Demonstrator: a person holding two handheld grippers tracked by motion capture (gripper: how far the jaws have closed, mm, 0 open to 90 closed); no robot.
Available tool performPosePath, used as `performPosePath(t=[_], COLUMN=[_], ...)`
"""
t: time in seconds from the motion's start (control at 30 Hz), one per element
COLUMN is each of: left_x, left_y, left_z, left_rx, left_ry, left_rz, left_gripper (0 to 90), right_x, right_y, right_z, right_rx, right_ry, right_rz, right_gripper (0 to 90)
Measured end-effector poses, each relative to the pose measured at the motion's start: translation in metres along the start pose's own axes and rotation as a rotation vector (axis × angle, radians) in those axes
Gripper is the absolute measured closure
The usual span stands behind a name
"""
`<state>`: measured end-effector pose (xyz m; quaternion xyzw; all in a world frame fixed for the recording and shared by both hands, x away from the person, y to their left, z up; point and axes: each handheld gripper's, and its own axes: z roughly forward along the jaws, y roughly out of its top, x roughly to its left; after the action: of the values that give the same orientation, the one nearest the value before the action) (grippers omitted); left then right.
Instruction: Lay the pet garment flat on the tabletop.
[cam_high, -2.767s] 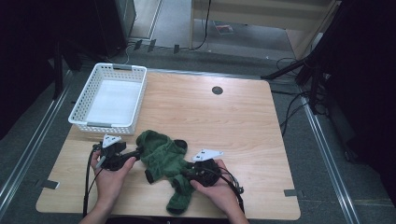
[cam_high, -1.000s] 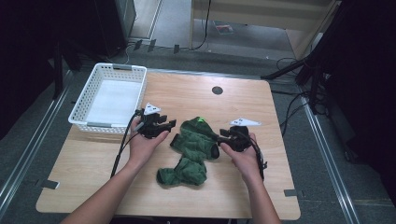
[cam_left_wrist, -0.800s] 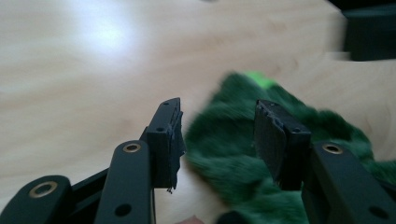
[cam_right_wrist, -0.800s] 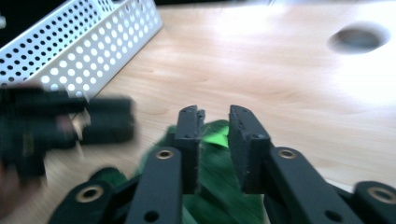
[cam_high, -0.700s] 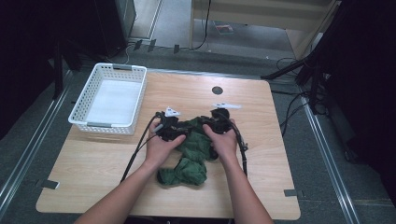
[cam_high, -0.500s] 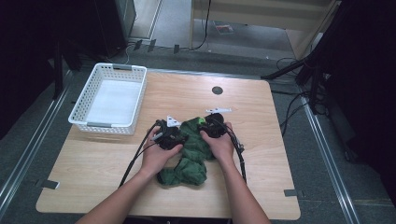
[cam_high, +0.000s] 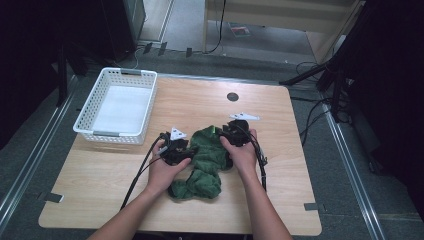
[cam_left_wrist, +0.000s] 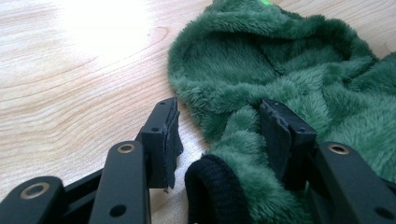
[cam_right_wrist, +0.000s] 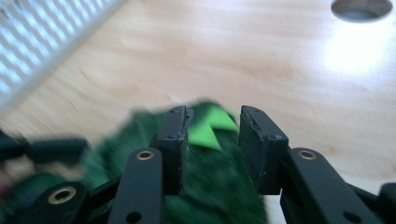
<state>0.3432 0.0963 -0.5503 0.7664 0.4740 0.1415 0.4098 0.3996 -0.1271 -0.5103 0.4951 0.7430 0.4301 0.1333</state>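
Green garment (cam_left_wrist: 289, 70): fuzzy plush fleece, black ribbed-knit cuff (cam_left_wrist: 212, 189). Table (cam_high: 125, 170): smooth pale wood. Basket (cam_high: 145, 107): white perforated plastic.

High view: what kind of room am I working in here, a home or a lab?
Probably a lab or recording workspace, not a home: a bare wooden table on grey floor, black stands and loose cables around it, and only a white basket and green fleece garment as props.
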Motion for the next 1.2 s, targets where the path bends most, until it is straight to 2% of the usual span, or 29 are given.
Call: performPosePath(t=[0.07,0.1,0.17,0.2,0.27,0.33,0.37,0.4,0.47,0.53,0.6,0.7,0.77,0.8,0.87,0.93,0.97,1.0,1.07,1.1,1.17,1.2], left_x=[-0.001,-0.002,-0.005,-0.006,-0.005,-0.004,-0.004,-0.004,-0.004,-0.003,-0.003,-0.002,-0.002,-0.003,-0.003,-0.003,-0.003,-0.002,-0.001,-0.001,-0.001,-0.002], left_y=[-0.001,-0.001,-0.002,-0.003,-0.003,-0.004,-0.004,-0.004,-0.004,-0.004,-0.004,-0.004,-0.004,-0.005,-0.005,-0.005,-0.005,-0.007,-0.009,-0.009,-0.010,-0.010], left_z=[-0.001,-0.001,-0.002,-0.002,-0.003,-0.004,-0.004,-0.005,-0.005,-0.005,-0.005,-0.005,-0.006,-0.006,-0.007,-0.008,-0.008,-0.011,-0.014,-0.014,-0.015,-0.015], left_rx=[0.004,0.002,0.001,0.002,0.001,-0.006,-0.006,-0.011,-0.012,-0.009,-0.010,-0.020,-0.023,-0.027,-0.027,-0.044,-0.044,-0.079,-0.099,-0.102,-0.098,-0.099], left_ry=[0.006,0.005,0.017,0.015,0.020,0.020,0.020,0.017,0.017,0.015,0.015,0.012,0.013,0.014,0.014,0.011,0.011,-0.003,-0.019,-0.034,-0.058,-0.069], left_rz=[0.010,0.014,0.037,0.044,0.039,0.027,0.027,0.027,0.028,0.027,0.018,0.012,0.012,0.012,0.020,0.018,0.018,0.015,0.011,0.013,0.021,0.031], left_gripper=[51.7,56.0,62.5,65.5,68.4,71.0,71.9,72.5,72.9,72.2,69.4,67.3,66.8,66.8,66.6,66.5,66.6,66.9,68.5,70.1,71.8,72.1], right_x=[0.007,0.011,0.021,0.023,0.022,0.017,0.017,0.010,0.005,0.003,0.004,0.005,0.008,0.009,0.011,0.011,0.011,0.010,0.009,0.007,0.004,0.003], right_y=[0.006,0.009,0.011,0.010,0.004,-0.004,-0.004,-0.011,-0.013,-0.013,-0.011,-0.008,-0.012,-0.017,-0.029,-0.043,-0.043,-0.055,-0.062,-0.065,-0.074,-0.076], right_z=[0.002,0.005,0.012,0.017,0.027,0.033,0.033,0.032,0.030,0.028,0.021,-0.004,-0.023,-0.032,-0.048,-0.060,-0.060,-0.068,-0.073,-0.073,-0.069,-0.067], right_rx=[-0.002,0.002,0.034,0.050,0.111,0.152,0.152,0.135,0.116,0.099,0.063,-0.025,-0.051,-0.052,-0.042,-0.034,-0.034,-0.011,-0.017,-0.011,0.025,0.039], right_ry=[0.037,0.047,-0.009,-0.021,-0.053,-0.074,-0.074,-0.074,-0.078,-0.065,-0.058,0.022,0.008,0.002,0.020,0.019,0.019,0.017,0.032,0.063,0.112,0.109], right_rz=[0.051,0.067,0.048,0.040,0.040,0.020,0.020,-0.012,-0.024,-0.039,-0.045,0.002,0.015,0.027,0.046,0.061,0.061,0.041,0.028,0.032,0.039,0.030], right_gripper=[64.6,65.0,66.6,66.8,67.8,68.6,68.6,69.7,69.2,64.8,59.9,57.0,55.2,53.4,49.7,50.0,50.0,53.6,56.0,56.4,59.2,60.7])
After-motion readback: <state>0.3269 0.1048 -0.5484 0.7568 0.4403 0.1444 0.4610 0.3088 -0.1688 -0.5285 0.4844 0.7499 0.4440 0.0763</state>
